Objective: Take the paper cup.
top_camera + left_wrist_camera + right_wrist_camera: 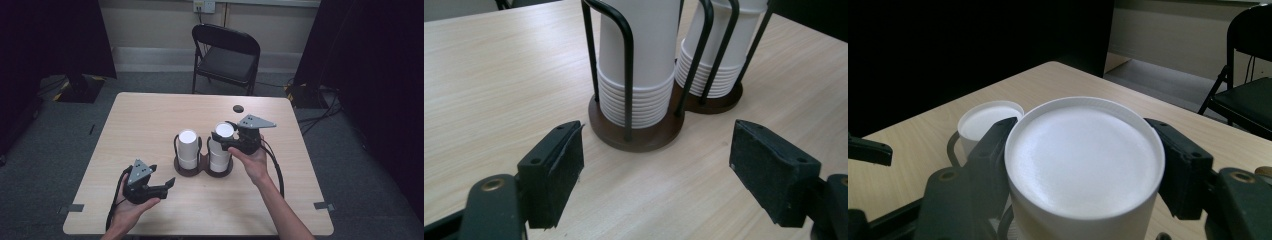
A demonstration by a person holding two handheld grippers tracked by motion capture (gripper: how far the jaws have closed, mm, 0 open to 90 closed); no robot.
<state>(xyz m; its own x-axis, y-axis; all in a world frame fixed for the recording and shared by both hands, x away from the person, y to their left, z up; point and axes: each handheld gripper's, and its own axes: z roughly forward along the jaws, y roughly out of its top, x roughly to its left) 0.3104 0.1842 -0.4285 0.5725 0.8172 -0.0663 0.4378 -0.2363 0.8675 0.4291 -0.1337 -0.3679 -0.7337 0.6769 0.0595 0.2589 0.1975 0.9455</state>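
A light wood-grain surface (150, 120) stands on grey carpet, with a black folding chair (226, 52) beyond its far edge, dark curtains at both sides and a wall socket (204, 5) on the far wall. Near the middle of the surface, two stacks of white paper cups stand upright and upside down, long axes vertical, each caged by black wire loops on a round dark base; the two bases touch. No writing can be read on the cups or holders.

The right gripper (223, 138), held in the person's right hand (254, 161), has its jaws closed to either side of the top cup of the right cup stack (220, 146), gripping it just below the flat white bottom that faces up. The left cup stack (188, 148) stands just beyond it in the right gripper view.

The left gripper (161, 179), in the left hand (131, 209), sits low over the surface with its jaws spread wide and holding nothing. The left stack's holder base (636, 131) lies just ahead of it, between the two jaws' lines, with the other stack behind and to the right.
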